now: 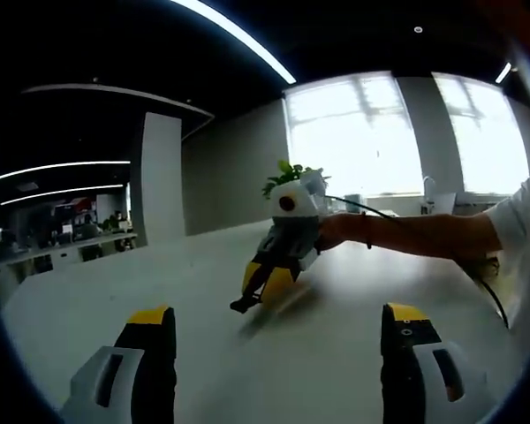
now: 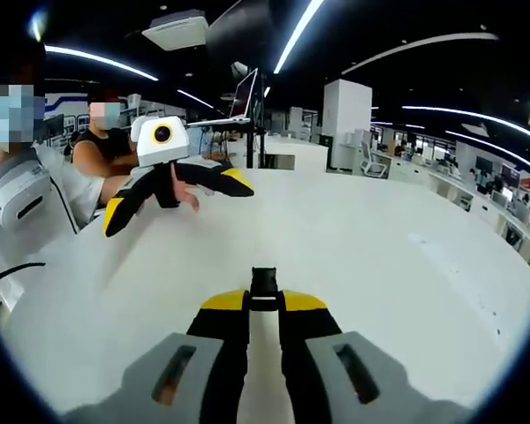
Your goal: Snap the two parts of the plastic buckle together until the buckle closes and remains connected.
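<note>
Between the 2 closed jaws of my right gripper (image 2: 265, 301) sits 1 small black buckle part (image 2: 264, 283), pinched at the tips just above the white table (image 2: 380, 256), its long axis pointing forward along the jaws. My left gripper (image 1: 278, 322) is released, jaws wide apart with nothing between them, and it faces the right gripper from well apart across the table. I judge the coming move depends on the second buckle part, but I cannot make it out anywhere, and the held piece is too small to tell which half it is.
</note>
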{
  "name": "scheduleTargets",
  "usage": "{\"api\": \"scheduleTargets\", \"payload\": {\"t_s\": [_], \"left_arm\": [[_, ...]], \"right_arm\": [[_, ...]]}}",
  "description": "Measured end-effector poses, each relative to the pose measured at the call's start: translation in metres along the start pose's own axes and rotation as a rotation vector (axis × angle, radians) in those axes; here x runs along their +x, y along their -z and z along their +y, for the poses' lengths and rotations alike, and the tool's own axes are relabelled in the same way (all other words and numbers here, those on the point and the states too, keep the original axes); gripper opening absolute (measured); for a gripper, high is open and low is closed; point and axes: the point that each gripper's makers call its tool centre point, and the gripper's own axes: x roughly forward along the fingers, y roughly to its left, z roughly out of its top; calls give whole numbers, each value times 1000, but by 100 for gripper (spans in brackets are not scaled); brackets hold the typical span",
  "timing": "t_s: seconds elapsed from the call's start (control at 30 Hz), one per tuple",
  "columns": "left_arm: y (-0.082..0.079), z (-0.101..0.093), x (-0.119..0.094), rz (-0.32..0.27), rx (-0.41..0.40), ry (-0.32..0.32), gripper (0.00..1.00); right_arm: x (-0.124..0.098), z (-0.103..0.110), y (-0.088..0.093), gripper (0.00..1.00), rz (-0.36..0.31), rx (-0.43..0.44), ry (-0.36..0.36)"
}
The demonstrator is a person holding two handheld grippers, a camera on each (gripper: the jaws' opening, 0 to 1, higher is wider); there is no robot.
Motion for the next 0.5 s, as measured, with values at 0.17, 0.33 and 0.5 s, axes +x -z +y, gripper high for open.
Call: {"api": "scheduleTargets", "payload": {"t_s": [0.17, 0.33, 0.5], "left_arm": [[1, 0, -1, 5, 5, -2, 98], [1, 0, -1, 2, -1, -1, 98], [1, 1, -1, 3, -1, -5, 98]], "right_arm": [[4, -9, -1, 10, -9, 5, -1], [4, -14, -4, 10, -26, 6, -1], [4, -19, 2, 10, -13, 14, 10]]}}
